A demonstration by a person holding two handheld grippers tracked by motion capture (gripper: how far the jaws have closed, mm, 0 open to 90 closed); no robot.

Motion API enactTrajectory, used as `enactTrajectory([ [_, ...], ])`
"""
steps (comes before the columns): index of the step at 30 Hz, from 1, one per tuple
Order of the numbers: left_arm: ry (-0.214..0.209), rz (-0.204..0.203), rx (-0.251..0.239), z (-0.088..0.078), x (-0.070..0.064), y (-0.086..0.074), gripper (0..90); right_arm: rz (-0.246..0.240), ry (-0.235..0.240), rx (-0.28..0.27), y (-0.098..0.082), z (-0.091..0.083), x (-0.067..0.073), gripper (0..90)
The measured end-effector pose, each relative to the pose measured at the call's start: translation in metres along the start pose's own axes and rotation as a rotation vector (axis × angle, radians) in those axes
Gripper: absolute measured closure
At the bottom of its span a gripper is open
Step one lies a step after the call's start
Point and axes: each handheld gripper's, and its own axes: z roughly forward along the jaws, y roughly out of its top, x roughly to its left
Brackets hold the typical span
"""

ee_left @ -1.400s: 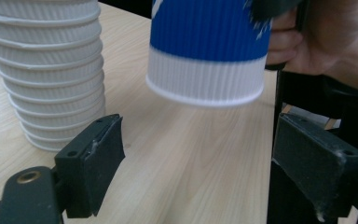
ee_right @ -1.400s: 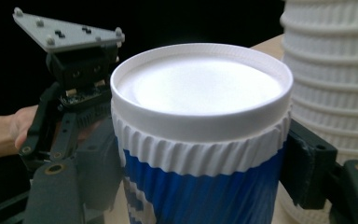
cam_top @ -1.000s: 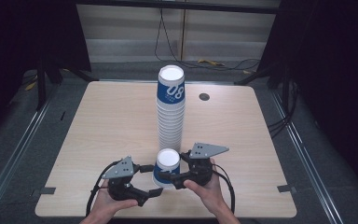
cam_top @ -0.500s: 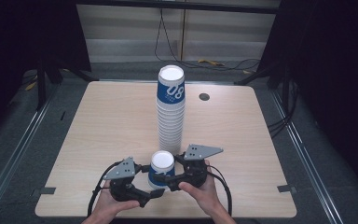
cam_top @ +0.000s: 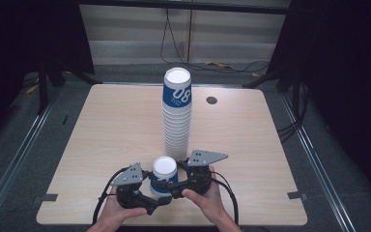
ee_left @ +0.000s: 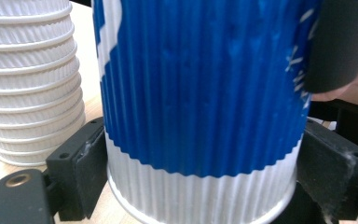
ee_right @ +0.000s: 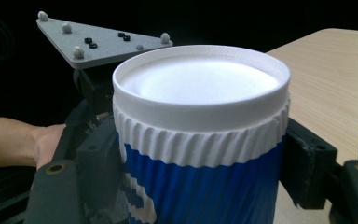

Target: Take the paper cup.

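Cup: blue and white paper cup (cam_top: 164, 175), inverted, lower centre of the high view, upright long axis, just in front of the stack.
Stack: tall pile of like cups (cam_top: 176, 116), centre of the desk (cam_top: 101, 130).
Left gripper (cam_top: 147, 198): fingers (ee_left: 81, 163) pressed on either side of the cup's lower white band.
Right gripper (cam_top: 176, 186): fingers (ee_right: 307, 163) clamped around the cup just under its top.
Key relation: cup sits between both grippers, neither hand nearer; any lift runs along its vertical axis.
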Motion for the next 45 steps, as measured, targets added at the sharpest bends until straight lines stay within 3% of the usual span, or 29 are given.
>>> enactTrajectory([
  [7,0.0,-0.006,0.005,0.003,0.0,-0.001,12.6,0.012,0.004,-0.012,-0.001,0.001,0.0,26.3],
  [21,0.017,0.047,0.031,0.0,-0.002,0.001,16.1,0.009,0.025,-0.002,-0.001,0.0,0.0,24.4],
  [23,0.008,0.05,0.03,-0.001,-0.003,0.001,16.4,0.018,0.031,0.01,-0.001,0.001,0.0,19.7],
  [24,0.004,0.06,0.036,-0.002,-0.003,0.002,16.5,0.028,0.026,0.016,-0.001,0.001,-0.001,12.6],
  [25,0.005,0.067,0.041,-0.003,-0.003,0.002,16.6,0.034,0.019,0.021,-0.001,0.001,-0.001,12.4],
  [39,0.02,0.035,0.103,-0.01,0.0,0.007,17.3,0.005,0.029,-0.01,0.009,-0.016,-0.001,13.6],
  [45,0.039,0.014,0.084,-0.023,0.007,0.019,17.4,-0.013,0.02,-0.022,0.016,-0.031,-0.005,13.6],
])
